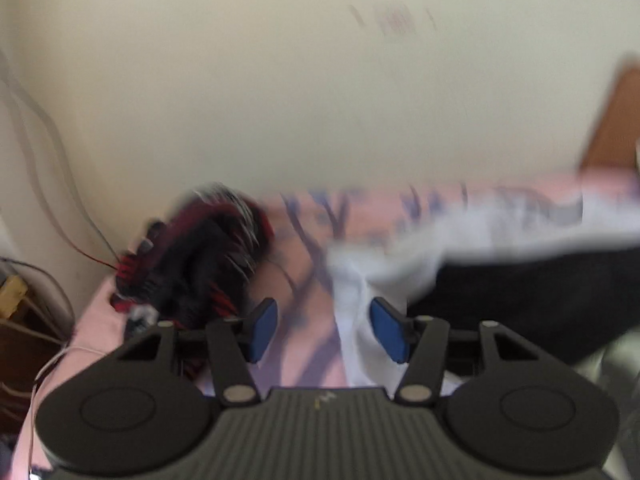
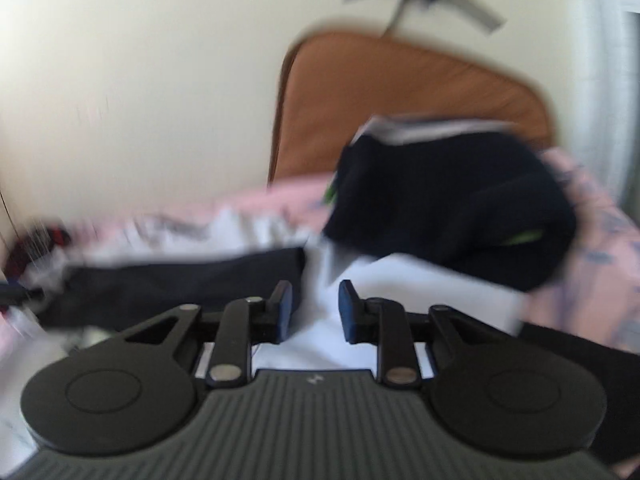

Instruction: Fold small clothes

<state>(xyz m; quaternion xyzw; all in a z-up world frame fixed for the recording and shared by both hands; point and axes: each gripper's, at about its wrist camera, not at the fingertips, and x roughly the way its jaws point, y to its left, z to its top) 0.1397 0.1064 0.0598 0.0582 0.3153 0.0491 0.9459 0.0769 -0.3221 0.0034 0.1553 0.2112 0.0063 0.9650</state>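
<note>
Folding looks barely begun — both the left gripper (image 1: 324, 330) and right gripper (image 2: 315, 312) stand parted and empty over the white garment (image 1: 356, 320), with the dark clothes (image 2: 448, 208) still heaped unfolded.

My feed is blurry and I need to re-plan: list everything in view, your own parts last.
Pink patterned bedsheet: one, pink with blue-purple print, under everything.
White cloth: one, white, spread ahead of both grippers.
Flat black garment: one, black, lying on the white cloth.
Bunched black garment with green trim: one, black, far right.
Red-and-black striped clothes heap: one heap, far left by wall.
Brown cushion: one, brown, against wall.
Loose cables: several, grey and red, left wall.
Left gripper: black, blue pads, open, empty.
Right gripper: black, blue pads, open, empty.
</note>
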